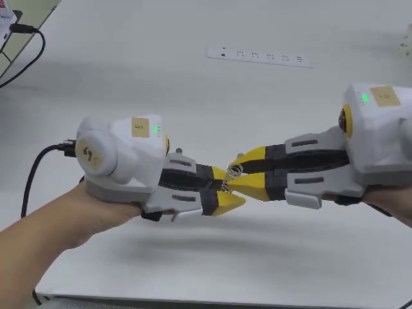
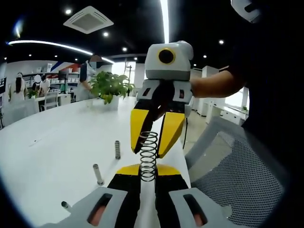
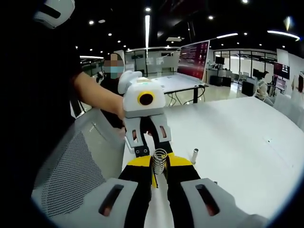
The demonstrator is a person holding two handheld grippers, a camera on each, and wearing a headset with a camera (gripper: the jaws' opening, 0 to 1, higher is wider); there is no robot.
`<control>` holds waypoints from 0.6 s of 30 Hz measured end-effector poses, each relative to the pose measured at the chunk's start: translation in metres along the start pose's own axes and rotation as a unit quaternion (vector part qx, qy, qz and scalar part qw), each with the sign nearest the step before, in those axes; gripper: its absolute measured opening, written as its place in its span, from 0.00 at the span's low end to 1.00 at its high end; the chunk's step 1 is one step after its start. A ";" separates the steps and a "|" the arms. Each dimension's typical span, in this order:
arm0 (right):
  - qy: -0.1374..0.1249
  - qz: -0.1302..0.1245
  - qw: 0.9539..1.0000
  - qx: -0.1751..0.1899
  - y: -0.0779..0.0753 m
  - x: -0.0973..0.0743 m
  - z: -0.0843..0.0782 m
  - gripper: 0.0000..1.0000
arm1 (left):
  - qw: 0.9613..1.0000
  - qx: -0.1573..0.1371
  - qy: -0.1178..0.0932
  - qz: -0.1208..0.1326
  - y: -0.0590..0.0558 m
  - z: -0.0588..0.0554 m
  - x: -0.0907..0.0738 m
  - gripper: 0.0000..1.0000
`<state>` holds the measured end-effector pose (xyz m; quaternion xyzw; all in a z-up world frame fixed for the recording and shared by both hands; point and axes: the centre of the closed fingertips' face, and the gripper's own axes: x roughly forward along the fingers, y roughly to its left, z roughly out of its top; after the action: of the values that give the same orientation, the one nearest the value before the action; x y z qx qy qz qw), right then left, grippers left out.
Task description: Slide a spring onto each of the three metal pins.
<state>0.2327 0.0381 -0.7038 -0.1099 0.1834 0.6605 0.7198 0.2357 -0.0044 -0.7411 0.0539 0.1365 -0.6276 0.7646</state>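
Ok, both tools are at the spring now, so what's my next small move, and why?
Probably back the right tool off and leave the spring to the left tool. Both tools' tips meet on it in mid-air, I can't tell which grips, and a bare pin stands on the table.

Spring: bright metal wire, glossy; pins: dull grey metal; left gripper, right gripper: matt white plastic shells, yellow plastic tips; table: smooth, white, faint sheen.
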 end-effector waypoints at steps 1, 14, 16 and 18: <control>-0.003 0.002 1.000 0.004 0.001 0.000 0.001 0.09 | 1.000 0.000 0.000 -0.002 -0.001 0.000 0.000 0.02; -0.006 -0.007 1.000 -0.016 0.003 0.005 0.002 0.07 | 1.000 -0.003 0.003 0.002 0.000 -0.001 -0.001 0.03; -0.005 -0.009 1.000 -0.016 0.002 0.005 0.004 0.07 | 1.000 -0.007 -0.002 0.005 0.001 0.000 -0.002 0.03; -0.005 -0.009 1.000 -0.019 0.002 0.005 0.005 0.07 | 1.000 -0.009 -0.005 0.007 0.002 0.002 -0.003 0.03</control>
<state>0.2319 0.0443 -0.7011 -0.1213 0.1661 0.6579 0.7245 0.2370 -0.0021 -0.7391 0.0454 0.1380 -0.6209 0.7703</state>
